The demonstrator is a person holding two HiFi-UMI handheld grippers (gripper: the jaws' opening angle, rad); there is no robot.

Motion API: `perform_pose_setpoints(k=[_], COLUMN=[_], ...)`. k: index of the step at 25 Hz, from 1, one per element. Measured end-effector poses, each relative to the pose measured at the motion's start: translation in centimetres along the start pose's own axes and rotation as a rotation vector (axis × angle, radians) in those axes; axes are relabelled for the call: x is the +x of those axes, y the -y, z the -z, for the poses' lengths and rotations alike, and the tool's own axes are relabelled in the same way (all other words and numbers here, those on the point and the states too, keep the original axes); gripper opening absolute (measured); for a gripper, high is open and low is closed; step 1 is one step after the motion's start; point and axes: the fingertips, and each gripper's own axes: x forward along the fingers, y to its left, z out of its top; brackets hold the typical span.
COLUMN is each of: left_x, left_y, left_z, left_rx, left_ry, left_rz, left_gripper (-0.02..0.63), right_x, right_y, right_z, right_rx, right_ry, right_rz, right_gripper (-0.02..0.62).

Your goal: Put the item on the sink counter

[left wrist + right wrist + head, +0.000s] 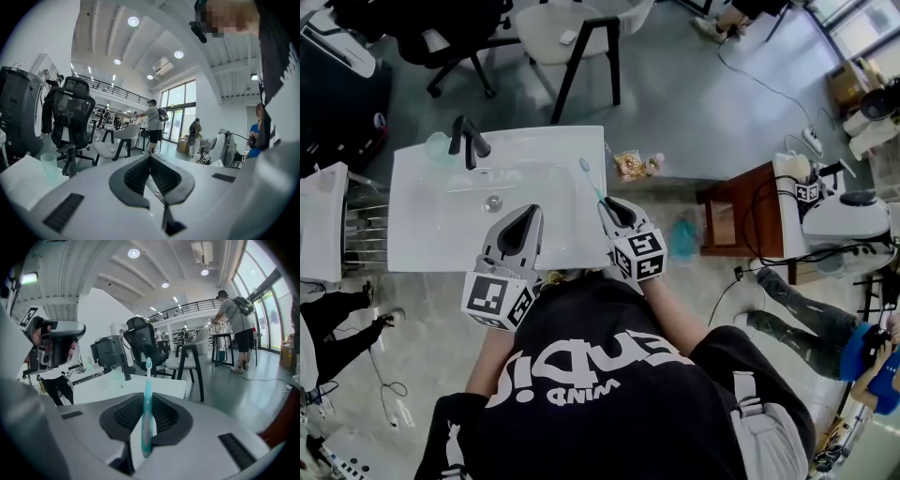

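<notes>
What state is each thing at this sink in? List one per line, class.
toothbrush, gripped, not yet released
right hand-held gripper, shut on the toothbrush
left hand-held gripper, shut, empty
tap, no water running
cup, upright beside the tap

The cup (437, 145) stands left of the faucet (469, 141) behind the sink basin (534, 192).
</notes>
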Motion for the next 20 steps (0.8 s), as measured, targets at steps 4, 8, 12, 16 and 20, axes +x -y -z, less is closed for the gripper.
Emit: perform_pose_setpoints(k=[4, 8, 12, 16, 20], left_x=[-0.1, -0.1, -0.3, -0.4, -0.3], left_y=[0.1, 0.1, -0.1, -0.2, -0.4], left_z=[0.1, 0.2, 0.3, 0.5, 0.7], left_rx=[0.001, -0.003, -0.008, -0.014, -0.022], left_ry=[-0.005, -0.009, -0.012, -0.016, -0.019], left_rz=[-0.002, -0.006, -0.012, -0.017, -0.014], left_gripper=[0.02, 0.02, 0.02, 0.02, 0.02], right_x=[1.2, 2.1, 2.6, 3.1, 3.6], right_y=[0.4, 0.7, 1.0, 1.3, 1.4], right_z=[1.9, 3.3, 4.8, 6.0, 6.6], right_rx=[0.006, 0.002, 0.011, 0.02, 0.02], right_ry=[-0.053, -0.097, -0.132, -0.161, -0.179], right_rz=[0.006, 0.009, 0.017, 0.027, 0.03], right_gripper=[0.067, 0.067, 0.067, 0.067, 0.067])
